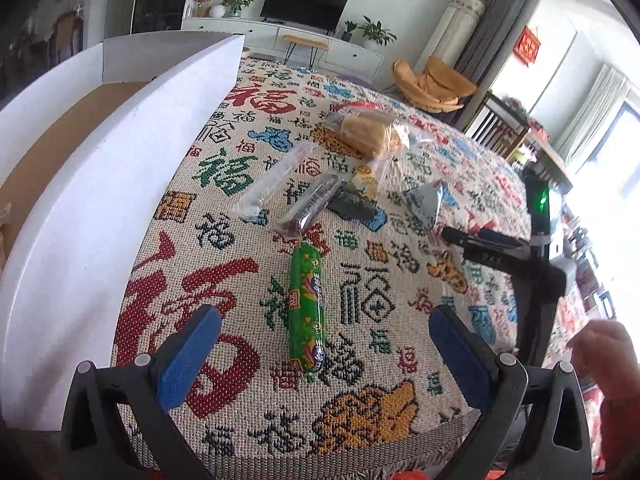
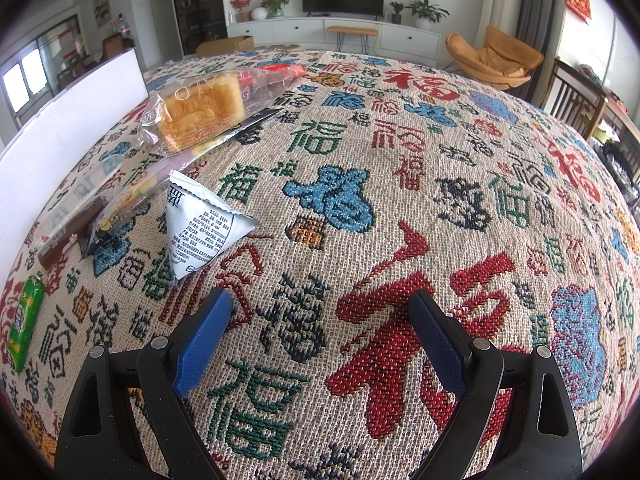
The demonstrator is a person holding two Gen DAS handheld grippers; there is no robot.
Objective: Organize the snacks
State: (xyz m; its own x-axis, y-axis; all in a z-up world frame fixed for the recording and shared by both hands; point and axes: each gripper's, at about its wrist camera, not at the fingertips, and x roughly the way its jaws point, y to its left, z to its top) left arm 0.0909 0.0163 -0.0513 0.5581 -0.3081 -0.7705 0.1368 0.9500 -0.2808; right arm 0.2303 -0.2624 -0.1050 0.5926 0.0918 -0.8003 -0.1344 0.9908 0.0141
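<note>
- Left wrist view: the left gripper [image 1: 324, 354] hangs over the cloth [image 1: 400, 360] with its jaws spread wide and nothing between the pads.
- A green sausage [image 1: 307, 309] lies on the cloth between and just beyond the blue fingers [image 1: 192, 360], apart from both.
- Farther off lie a clear packet [image 1: 276, 182], a dark bar [image 1: 312, 206], a dark pouch [image 1: 354, 204], a bread bag [image 1: 366, 132] and a triangle pack [image 1: 426, 204].
- A white box [image 1: 120, 184] stands at the left, its brown inside showing.
- Right wrist view: the right gripper [image 2: 320, 332] is also wide open and holds nothing, above bare cloth.
- The triangle pack [image 2: 204, 232] sits just beyond its left finger; bread bag [image 2: 200, 112] far left, sausage [image 2: 24, 320] at the near left edge.
</note>
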